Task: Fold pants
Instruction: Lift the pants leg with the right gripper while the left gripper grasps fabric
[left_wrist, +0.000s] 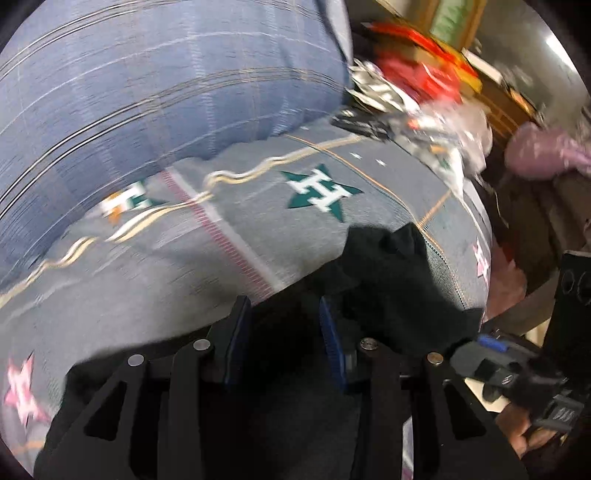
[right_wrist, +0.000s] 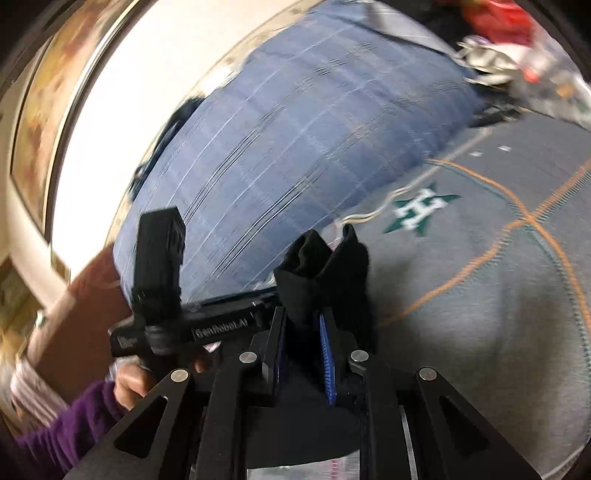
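I have the grey bedspread (left_wrist: 229, 266) under me, wide and free toward the star print, with a blue plaid pillow (left_wrist: 155, 74) crowding the far side. The black pants (right_wrist: 325, 273) hang bunched: soft, light and limp, best taken at the waistband or hem. My right gripper (right_wrist: 301, 343) pinches a fold. My left gripper (left_wrist: 284, 332) stands parted, with dark cloth between and below its pads.

Both wrist views hover close (2 angles), sharing the green star (left_wrist: 320, 192).
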